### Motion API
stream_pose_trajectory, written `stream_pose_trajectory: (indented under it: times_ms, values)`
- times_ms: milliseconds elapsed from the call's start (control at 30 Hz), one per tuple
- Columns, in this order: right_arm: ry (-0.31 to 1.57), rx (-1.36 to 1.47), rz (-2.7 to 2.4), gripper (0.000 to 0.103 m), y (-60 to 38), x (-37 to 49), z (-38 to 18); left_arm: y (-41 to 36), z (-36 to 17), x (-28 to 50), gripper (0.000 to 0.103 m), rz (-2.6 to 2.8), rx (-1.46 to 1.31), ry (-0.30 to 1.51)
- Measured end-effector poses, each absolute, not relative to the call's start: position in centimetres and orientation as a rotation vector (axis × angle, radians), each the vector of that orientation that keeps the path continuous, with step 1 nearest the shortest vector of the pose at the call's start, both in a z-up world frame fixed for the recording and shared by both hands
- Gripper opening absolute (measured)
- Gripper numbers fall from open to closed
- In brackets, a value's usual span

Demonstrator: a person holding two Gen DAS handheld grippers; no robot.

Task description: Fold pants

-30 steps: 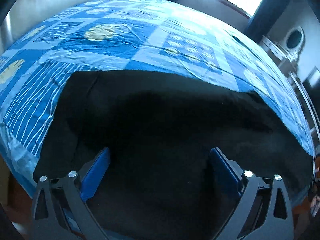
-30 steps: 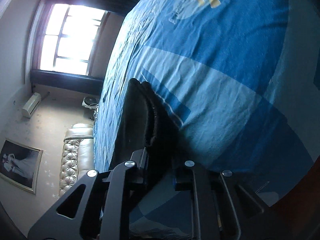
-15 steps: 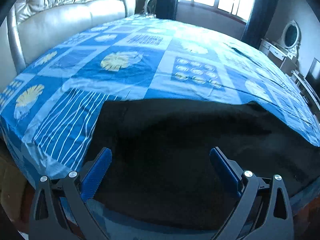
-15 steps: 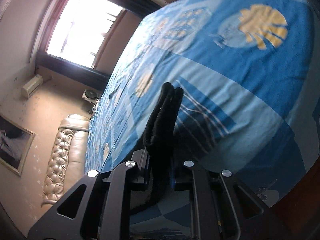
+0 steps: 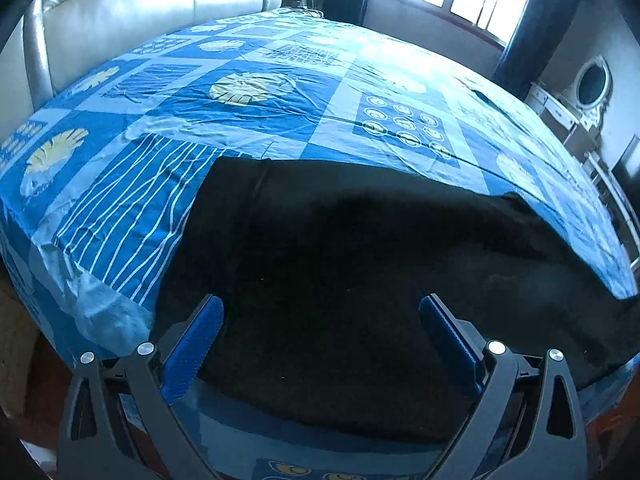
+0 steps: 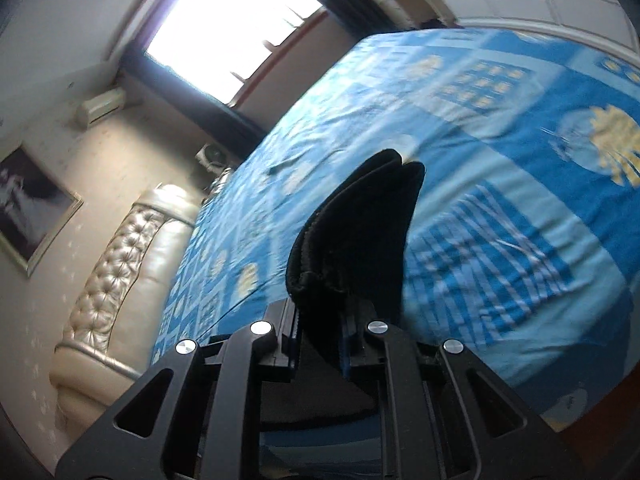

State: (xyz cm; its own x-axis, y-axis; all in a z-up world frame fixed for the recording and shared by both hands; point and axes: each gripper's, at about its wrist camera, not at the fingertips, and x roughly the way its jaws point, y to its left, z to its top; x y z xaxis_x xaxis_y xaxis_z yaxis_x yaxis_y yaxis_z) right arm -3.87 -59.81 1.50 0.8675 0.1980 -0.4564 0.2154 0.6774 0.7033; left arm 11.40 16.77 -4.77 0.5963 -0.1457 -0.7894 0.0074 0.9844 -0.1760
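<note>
So far the right gripper [image 6: 320, 334] pinches an edge of the black fabric pants [image 5: 340, 280] lying mostly flat on the blue patterned bed sheet [image 5: 256, 120], the left gripper [image 5: 320, 320] hangs wide open and empty, and the fold looks barely begun.

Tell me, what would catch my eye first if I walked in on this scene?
Probably the bright blue patterned bedsheet covering the whole bed, with dark pants spread along its near edge. Above them the left gripper hangs wide open, while the right gripper is shut on a bunched fold of the dark cloth. A pale tufted headboard stands at one end of the bed.
</note>
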Motion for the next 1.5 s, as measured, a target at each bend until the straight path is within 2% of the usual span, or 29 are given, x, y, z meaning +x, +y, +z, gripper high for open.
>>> stream_pose_trajectory:
  times_ms: [233, 533, 1500]
  values:
    - [0.537, 0.734, 0.084, 0.014, -54.3, -1.4, 5.3, 16.7, -4.9, 11.5, 0.098, -0.130, -0.232, 0.939]
    - [0.594, 0.635, 0.146, 0.014, -48.0, 1.3, 6.2, 15.2, -4.9, 11.4, 0.098, -0.150, -0.220, 0.952]
    - [0.776, 0.531, 0.297, 0.014, -32.4, 8.3, 0.3, 14.9, -4.9, 11.3, 0.098, -0.171, -0.261, 0.954]
